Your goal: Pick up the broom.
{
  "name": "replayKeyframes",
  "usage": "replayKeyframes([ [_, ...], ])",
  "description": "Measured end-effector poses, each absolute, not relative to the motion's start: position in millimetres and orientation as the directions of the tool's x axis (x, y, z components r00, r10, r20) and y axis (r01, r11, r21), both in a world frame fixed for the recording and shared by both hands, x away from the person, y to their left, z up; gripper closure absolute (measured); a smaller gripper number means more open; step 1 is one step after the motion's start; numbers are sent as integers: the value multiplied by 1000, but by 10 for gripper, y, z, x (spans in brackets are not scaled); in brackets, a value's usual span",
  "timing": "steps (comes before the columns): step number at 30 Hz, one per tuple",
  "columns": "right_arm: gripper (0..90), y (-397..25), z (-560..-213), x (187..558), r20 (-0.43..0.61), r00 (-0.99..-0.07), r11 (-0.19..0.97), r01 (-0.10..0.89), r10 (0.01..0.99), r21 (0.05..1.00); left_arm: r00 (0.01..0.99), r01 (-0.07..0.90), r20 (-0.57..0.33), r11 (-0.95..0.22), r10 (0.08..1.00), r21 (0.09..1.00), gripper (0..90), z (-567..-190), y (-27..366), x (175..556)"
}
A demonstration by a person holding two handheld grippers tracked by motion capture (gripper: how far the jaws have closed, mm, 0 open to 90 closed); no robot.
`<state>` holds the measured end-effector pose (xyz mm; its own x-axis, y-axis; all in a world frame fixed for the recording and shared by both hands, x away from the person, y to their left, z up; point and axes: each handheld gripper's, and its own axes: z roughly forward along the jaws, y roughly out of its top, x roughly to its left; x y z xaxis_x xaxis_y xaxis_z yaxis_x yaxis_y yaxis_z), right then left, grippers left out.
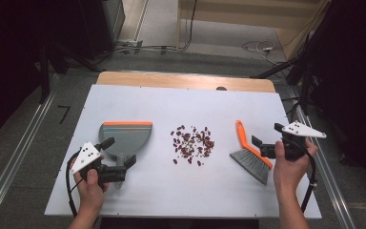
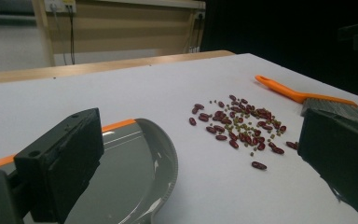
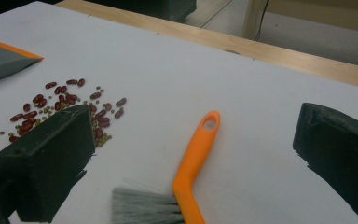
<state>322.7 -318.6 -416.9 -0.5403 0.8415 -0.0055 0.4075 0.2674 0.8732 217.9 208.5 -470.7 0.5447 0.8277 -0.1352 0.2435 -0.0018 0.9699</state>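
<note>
White table (image 1: 124, 191), beans in the middle, tools either side. The beans (image 1: 193, 144), red mixed with small green ones, lie scattered at the table's centre. The dustpan (image 1: 125, 136) lies flat toward the left edge, orange lip pointing to the far edge, short handle pointing back to the near edge. The left gripper (image 1: 119, 156) sits right at that handle end, jaws wide apart and empty, one on each side of the pan's rear; the left gripper view has the grey pan (image 2: 135, 177) running between the jaws and the beans (image 2: 240, 126) off to the right beyond it. The brush (image 1: 250, 152) lies toward the right edge, orange handle slanting to the far edge, grey bristles fanned toward the near edge. The right gripper (image 1: 266, 145) is just beside it on the right-edge side, jaws wide open, holding nothing. In the right gripper view the orange handle (image 3: 193, 163) rises straight up between the two jaws, so its long axis runs along the gripper's line of sight, not across the gap. Likely next: each hand takes its nearer tool; the right one looks lined up to close on the handle just above the bristles (image 3: 142, 205). Nothing gripped yet.
</note>
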Motion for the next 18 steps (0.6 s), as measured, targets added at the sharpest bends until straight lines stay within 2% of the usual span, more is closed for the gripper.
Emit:
replayKeyframes([
  [4,0,-3110,-4121,3410,-21,-521,308,472,854,826,548,247,-140,0,825,969,1,-4701,2085,2181],
  [8,0,-3071,-4220,3568,25,-531,309,531,847,789,573,250,-134,-17,809,968,1,-4689,2057,2189],
  [12,5,-2998,-4336,3676,29,-539,348,582,842,735,593,264,-158,-6,789,964,0,-4679,2036,2196],
  [18,218,-2897,-4440,3744,27,-533,378,633,845,675,597,266,-165,1,785,964,0,-4651,2040,2180],
])
